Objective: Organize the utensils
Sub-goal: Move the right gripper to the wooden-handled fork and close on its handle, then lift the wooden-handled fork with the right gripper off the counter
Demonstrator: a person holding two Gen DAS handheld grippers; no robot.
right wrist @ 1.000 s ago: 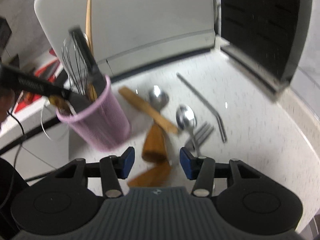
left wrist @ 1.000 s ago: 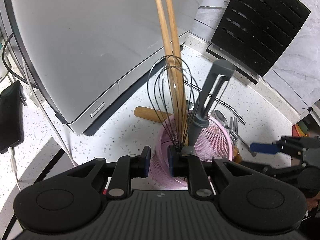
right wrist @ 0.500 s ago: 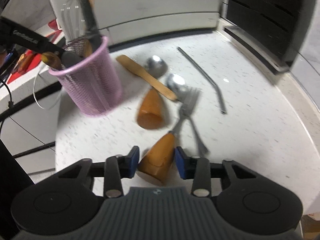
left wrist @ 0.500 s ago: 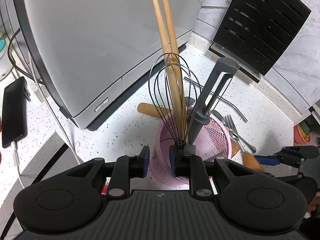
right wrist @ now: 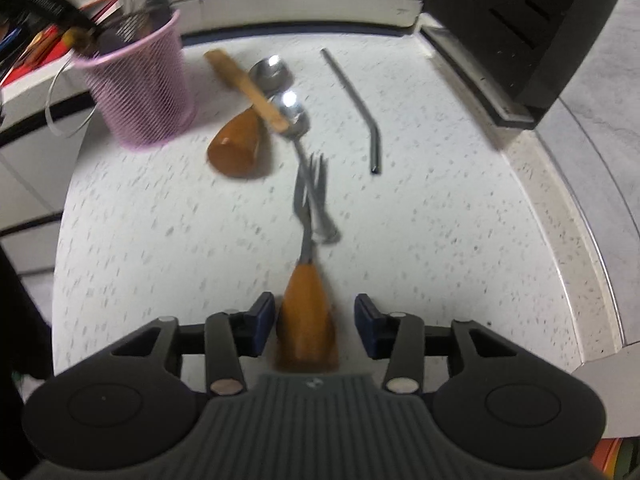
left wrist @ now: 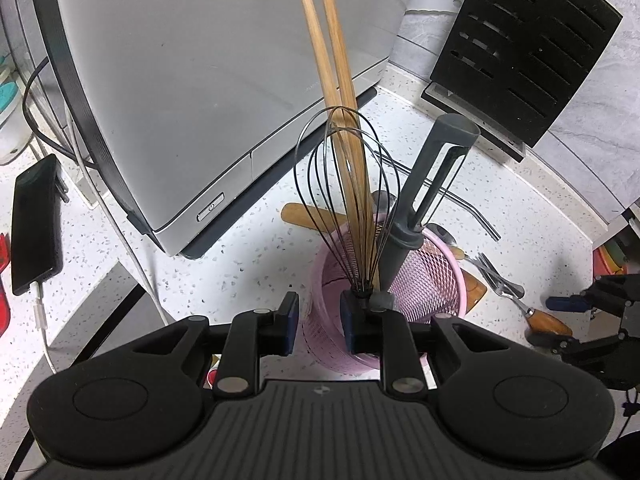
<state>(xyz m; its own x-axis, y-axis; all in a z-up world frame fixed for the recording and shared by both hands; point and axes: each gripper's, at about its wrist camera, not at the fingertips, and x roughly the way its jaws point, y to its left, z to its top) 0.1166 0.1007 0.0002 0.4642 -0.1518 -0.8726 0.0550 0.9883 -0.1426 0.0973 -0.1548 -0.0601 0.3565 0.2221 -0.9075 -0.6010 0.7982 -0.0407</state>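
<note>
The left tongs (left wrist: pixel 319 322) pinch the rim of the pink mesh cup (left wrist: pixel 424 276), one finger inside and one outside. The cup stands on the speckled tabletop (right wrist: pixel 420 220) and holds a whisk (left wrist: pixel 344 200), chopsticks (left wrist: pixel 336 80) and a grey tool. The right tongs (right wrist: pixel 315 326) are opening, with the fork's wooden handle (right wrist: pixel 306 320) between them but not squeezed. Spoons (right wrist: pixel 294 114) lie near the cup.

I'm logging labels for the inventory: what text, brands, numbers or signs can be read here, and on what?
No words or numbers can be read.
Power symbol, no text: button on the grey appliance.
White lettering, too blurred to read: the left gripper's arm in the right wrist view.
Small round logo, too small to read: each gripper's body.
</note>
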